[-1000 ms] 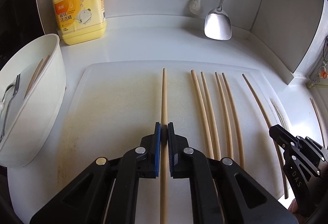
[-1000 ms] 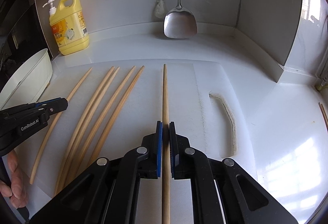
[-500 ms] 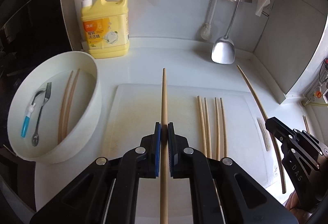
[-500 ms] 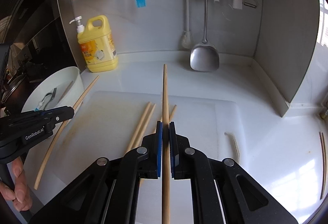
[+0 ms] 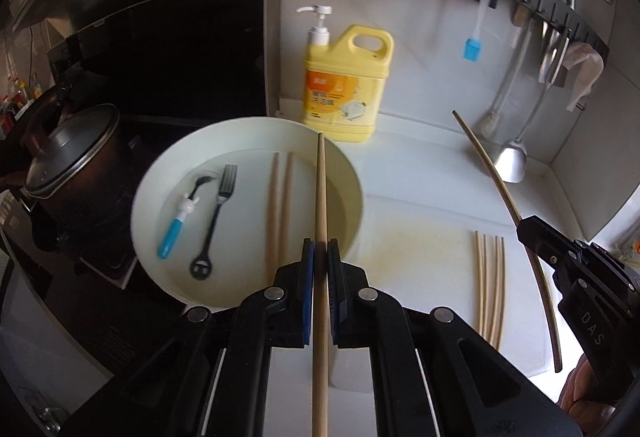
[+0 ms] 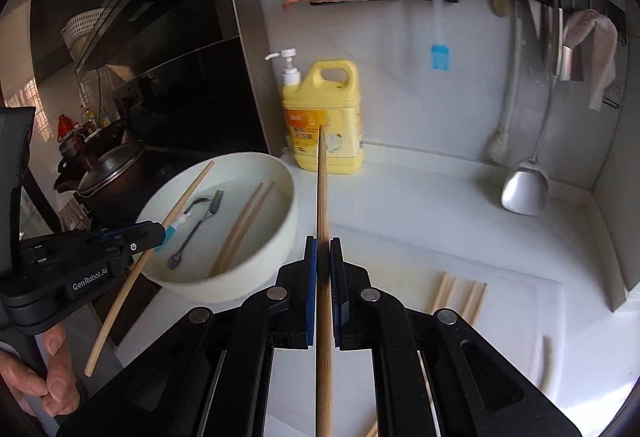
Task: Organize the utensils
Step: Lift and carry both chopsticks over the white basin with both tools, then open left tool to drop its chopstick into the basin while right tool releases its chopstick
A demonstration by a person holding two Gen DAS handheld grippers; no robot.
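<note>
My left gripper (image 5: 320,247) is shut on a wooden chopstick (image 5: 320,189) and holds it above the right side of the white basin (image 5: 152,177). The basin holds two chopsticks (image 5: 280,205), a black fork (image 5: 216,213) and a blue-handled spoon (image 5: 176,225). My right gripper (image 6: 323,245) is shut on another chopstick (image 6: 322,189), raised over the counter just right of the basin (image 6: 280,237). Several chopsticks (image 5: 490,285) lie on the white cutting board (image 5: 420,249); they also show in the right wrist view (image 6: 460,295).
A yellow detergent bottle (image 5: 344,85) stands against the back wall. A metal spatula (image 5: 510,161) and other tools hang from a wall rack. A lidded pot (image 5: 68,165) sits on the stove at left.
Both grippers have lifted their chopsticks higher off the board and swung left toward the basin. The left one now hangs over the basin.
</note>
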